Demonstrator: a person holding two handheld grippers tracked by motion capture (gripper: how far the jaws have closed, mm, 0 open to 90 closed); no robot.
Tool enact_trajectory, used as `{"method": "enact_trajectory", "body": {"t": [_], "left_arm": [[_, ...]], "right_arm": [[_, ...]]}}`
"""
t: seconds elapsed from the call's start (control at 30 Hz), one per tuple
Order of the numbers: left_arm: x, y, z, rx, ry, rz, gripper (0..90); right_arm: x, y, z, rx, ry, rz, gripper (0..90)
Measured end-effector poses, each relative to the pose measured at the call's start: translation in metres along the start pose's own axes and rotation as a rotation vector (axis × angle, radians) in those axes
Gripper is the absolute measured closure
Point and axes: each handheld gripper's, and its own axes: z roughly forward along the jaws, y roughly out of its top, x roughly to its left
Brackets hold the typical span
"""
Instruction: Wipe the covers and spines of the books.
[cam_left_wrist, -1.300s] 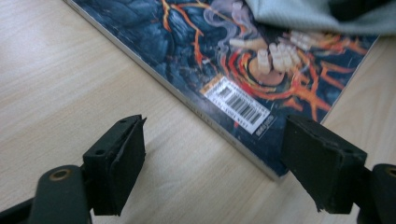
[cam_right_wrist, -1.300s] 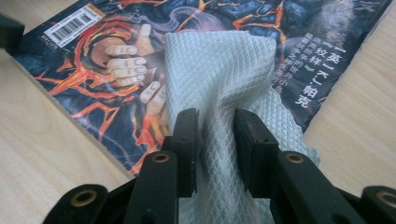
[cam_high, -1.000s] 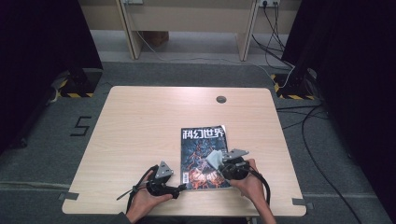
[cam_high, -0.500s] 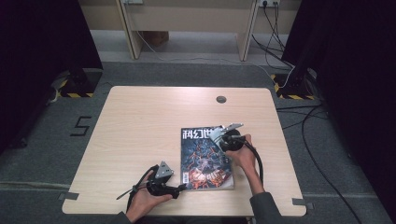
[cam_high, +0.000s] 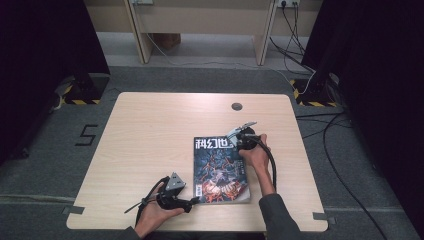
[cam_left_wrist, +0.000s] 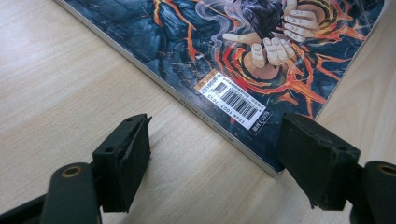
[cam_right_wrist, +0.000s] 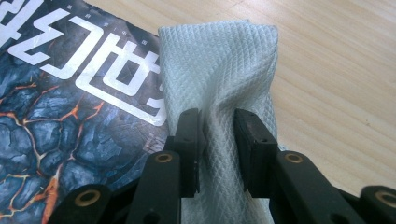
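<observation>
Pinching a white cloth (cam_right_wrist: 219, 88), right gripper (cam_high: 239, 136) fingers sit at the magazine (cam_high: 220, 170) far right corner, cloth overlapping that edge. Left gripper (cam_high: 192, 202) fingers wide, holding nothing, straddle the near left corner. Bench (cam_high: 150, 135) left and far of the magazine is bare.

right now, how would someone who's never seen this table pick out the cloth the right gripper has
Start at the magazine with the dark lava-pattern cover on the wooden table. At its top right corner, the right gripper pinches a white cloth. It is the one pale, soft thing there, with a fine diamond weave.
</observation>
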Motion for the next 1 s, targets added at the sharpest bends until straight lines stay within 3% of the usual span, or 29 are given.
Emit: {"method": "enact_trajectory", "body": {"t": [0.13,0.23,0.3,0.37,0.43,0.5,0.6,0.7,0.87,1.0], "left_arm": [[0.001,0.0,0.0,0.001,-0.001,-0.005,23.7],[0.001,0.0,0.0,0.001,-0.003,-0.005,23.8],[0.001,0.0,0.0,0.001,0.0,-0.005,23.8],[0.001,0.0,0.0,0.001,-0.001,-0.005,24.0],[0.001,0.0,0.0,0.0,-0.004,-0.006,23.9],[0.001,0.0,0.0,0.0,-0.001,-0.008,23.9],[0.001,0.0,0.0,0.001,-0.006,-0.004,23.8],[0.001,0.0,0.0,0.001,-0.003,-0.006,23.5],[0.001,0.0,0.0,0.001,-0.003,-0.004,23.3],[0.002,0.001,0.001,0.007,-0.005,0.0,22.8]], "right_arm": [[0.016,0.004,0.001,-0.006,0.004,-0.063,72.6],[0.026,0.005,0.0,-0.017,0.061,-0.077,72.7],[0.028,0.006,0.001,-0.019,0.06,-0.087,72.1],[0.022,0.005,0.001,-0.024,0.064,-0.063,71.1],[0.012,0.005,0.003,-0.026,0.002,-0.047,71.2],[0.002,0.003,0.005,-0.035,0.01,0.015,71.1],[0.0,0.004,0.005,-0.025,-0.01,0.028,71.7],[0.007,0.007,0.005,-0.006,-0.041,-0.018,72.4],[0.023,0.016,0.009,-0.012,-0.01,-0.044,72.3],[0.045,0.025,0.013,-0.033,0.022,-0.077,73.0]]}}
